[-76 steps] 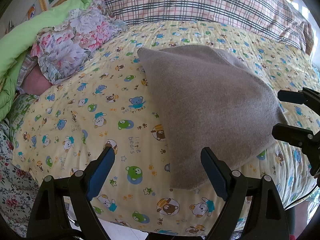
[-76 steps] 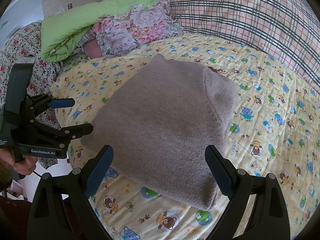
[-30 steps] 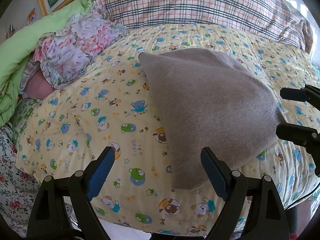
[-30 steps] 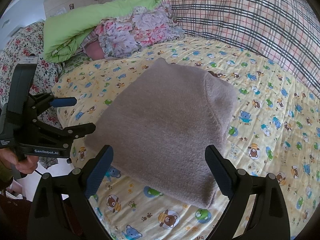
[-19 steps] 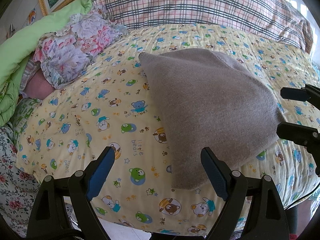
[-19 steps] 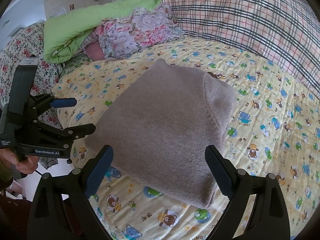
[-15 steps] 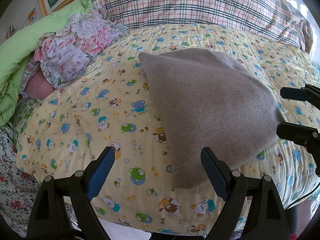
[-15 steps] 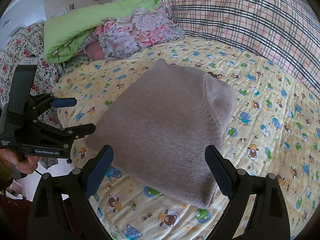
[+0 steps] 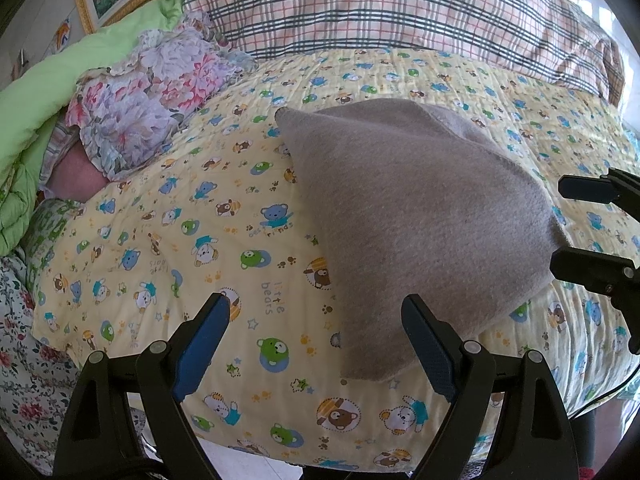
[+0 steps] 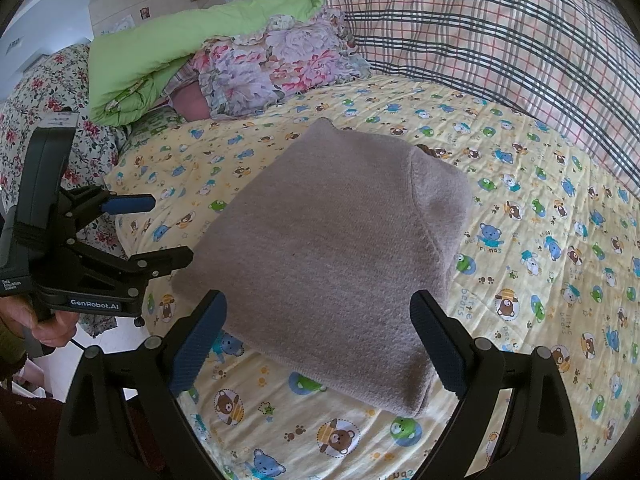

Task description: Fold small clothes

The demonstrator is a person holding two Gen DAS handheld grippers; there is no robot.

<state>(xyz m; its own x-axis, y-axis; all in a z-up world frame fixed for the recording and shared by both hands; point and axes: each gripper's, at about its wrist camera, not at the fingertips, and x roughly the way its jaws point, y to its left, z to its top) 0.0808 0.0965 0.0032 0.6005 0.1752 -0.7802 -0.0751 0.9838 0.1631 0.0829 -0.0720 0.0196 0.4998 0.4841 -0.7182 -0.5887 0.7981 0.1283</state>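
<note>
A folded grey-brown knit garment (image 9: 416,216) lies flat on the yellow bear-print sheet (image 9: 192,232); it also shows in the right wrist view (image 10: 332,256). My left gripper (image 9: 316,340) is open and empty, held back from the garment's near left corner. It also shows in the right wrist view (image 10: 160,232) at the left, beside the garment's left edge. My right gripper (image 10: 318,338) is open and empty, just short of the garment's near edge. It shows in the left wrist view (image 9: 568,228) at the right edge, beside the garment's right corner.
A plaid quilt (image 10: 500,28) lies along the back of the bed. A floral pillow (image 10: 280,68) and a green duvet (image 10: 180,52) are piled at the back left. The sheet (image 10: 560,240) runs bare to the right of the garment. The bed's front edge drops to the floor (image 9: 236,452).
Almost nothing has moved. Both grippers stay open and hover at the same spots, with only a slight shift of the views; the garment lies as before.
</note>
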